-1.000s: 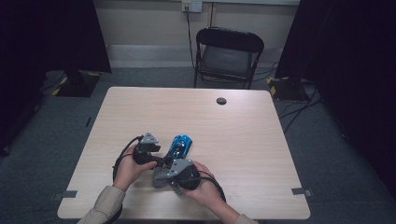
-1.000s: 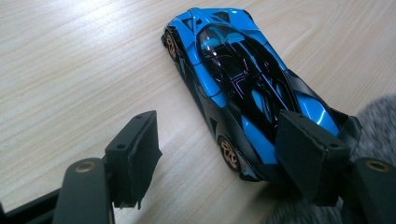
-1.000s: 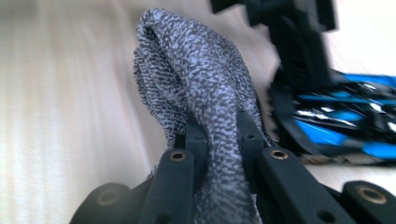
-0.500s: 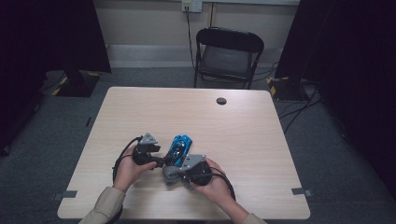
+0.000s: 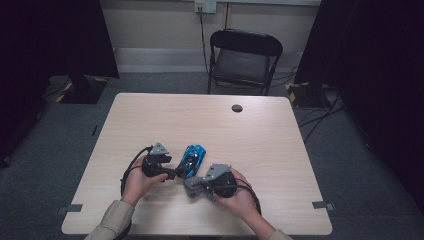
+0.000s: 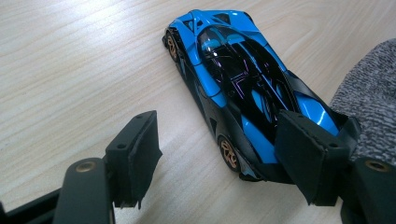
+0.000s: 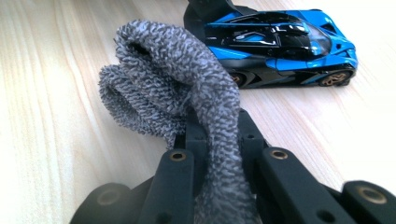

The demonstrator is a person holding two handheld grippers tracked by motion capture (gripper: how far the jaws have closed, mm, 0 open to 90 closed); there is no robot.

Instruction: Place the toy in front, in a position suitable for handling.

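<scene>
A wooden table (image 5: 260, 145) is seen mid-frame in the high view. Low centre on it, a blue toy car (image 5: 192, 159) is stood. In the left gripper view, the left gripper (image 6: 224, 158) is held part open about the car's rear, one pad against its side. A grey cloth (image 7: 187, 107) is clamped in the right gripper (image 7: 219, 140), lower centre.

Recording lab: black curtains (image 5: 55, 40), lone folding chair (image 5: 243, 60)
</scene>
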